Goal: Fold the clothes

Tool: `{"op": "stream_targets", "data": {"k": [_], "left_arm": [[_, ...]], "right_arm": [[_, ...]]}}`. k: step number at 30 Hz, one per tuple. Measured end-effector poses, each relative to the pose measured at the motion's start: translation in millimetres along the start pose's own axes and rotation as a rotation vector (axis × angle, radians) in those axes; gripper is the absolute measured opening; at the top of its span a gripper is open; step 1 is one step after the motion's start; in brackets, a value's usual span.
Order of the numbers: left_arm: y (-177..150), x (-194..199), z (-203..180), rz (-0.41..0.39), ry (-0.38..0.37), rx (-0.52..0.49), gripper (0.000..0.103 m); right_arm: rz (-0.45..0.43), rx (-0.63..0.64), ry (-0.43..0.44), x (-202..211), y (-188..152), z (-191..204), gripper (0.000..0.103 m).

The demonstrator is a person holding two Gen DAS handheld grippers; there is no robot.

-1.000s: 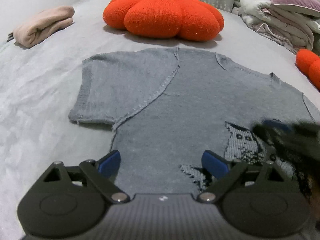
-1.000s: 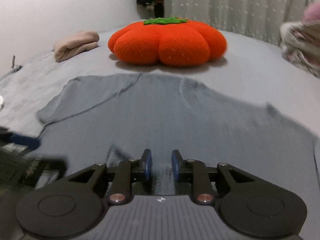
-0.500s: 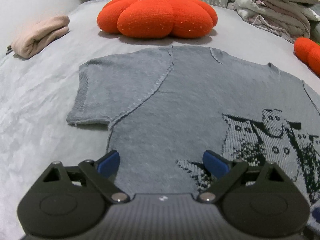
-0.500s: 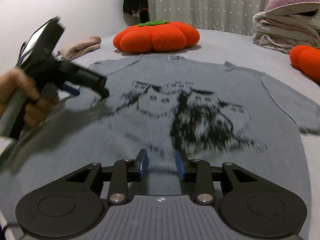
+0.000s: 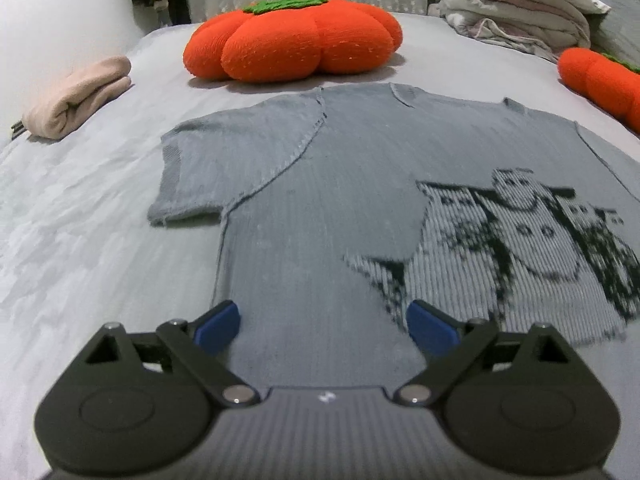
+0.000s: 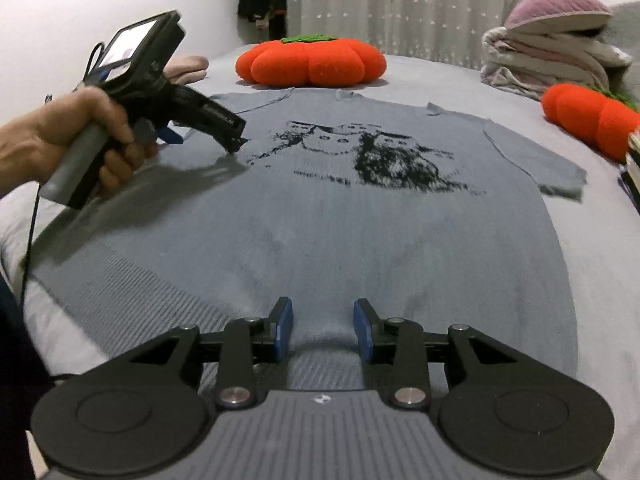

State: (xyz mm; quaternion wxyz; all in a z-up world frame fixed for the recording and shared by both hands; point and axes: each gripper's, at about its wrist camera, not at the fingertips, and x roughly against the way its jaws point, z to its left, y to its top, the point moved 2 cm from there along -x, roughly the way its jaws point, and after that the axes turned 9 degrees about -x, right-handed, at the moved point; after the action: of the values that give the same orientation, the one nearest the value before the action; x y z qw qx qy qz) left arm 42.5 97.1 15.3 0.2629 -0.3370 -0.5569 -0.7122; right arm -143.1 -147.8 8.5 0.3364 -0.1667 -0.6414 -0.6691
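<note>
On the bed [image 5: 80, 264], before the pumpkin cushion [image 5: 294, 40], your sweater [image 5: 320, 240] lay soft and floppy; both the left gripper [image 5: 323, 322] and the right gripper [image 6: 323, 330] gaped, grasping nothing; take its hem.

Grey bed [image 5: 80, 248], dotted curtain [image 6: 420, 8]

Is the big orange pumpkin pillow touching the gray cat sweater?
Apart. In the left wrist view, a strip of bare bed sheet shows between the pumpkin pillow and the top edge of the sweater.
</note>
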Motion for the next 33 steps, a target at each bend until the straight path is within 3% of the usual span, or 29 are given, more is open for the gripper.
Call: {"op": "stream_targets", "data": {"k": [5, 15, 18, 22, 31, 33], "left_arm": [[-19, 18, -10, -0.011, 0.024, -0.046, 0.096], [-68, 61, -2, 0.012, -0.006, -0.027, 0.096], [-83, 71, 2, 0.009, 0.000, -0.015, 0.096], [-99, 83, 18, 0.035, -0.015, 0.047, 0.096], [-122, 98, 30, 0.041, 0.034, 0.050, 0.100], [-123, 98, 29, 0.039, 0.040, 0.045, 0.100]], "right_arm": [[-0.015, -0.016, -0.014, 14, -14, 2, 0.034], [0.026, -0.029, -0.036, 44, -34, 1, 0.035], [0.056, -0.088, -0.020, 56, -37, -9, 0.035], [0.078, -0.284, 0.038, 72, -37, -38, 0.035], [-0.006, -0.476, -0.022, 93, -45, -82, 0.034], [-0.066, -0.494, -0.032, 99, -38, -87, 0.034]]}}
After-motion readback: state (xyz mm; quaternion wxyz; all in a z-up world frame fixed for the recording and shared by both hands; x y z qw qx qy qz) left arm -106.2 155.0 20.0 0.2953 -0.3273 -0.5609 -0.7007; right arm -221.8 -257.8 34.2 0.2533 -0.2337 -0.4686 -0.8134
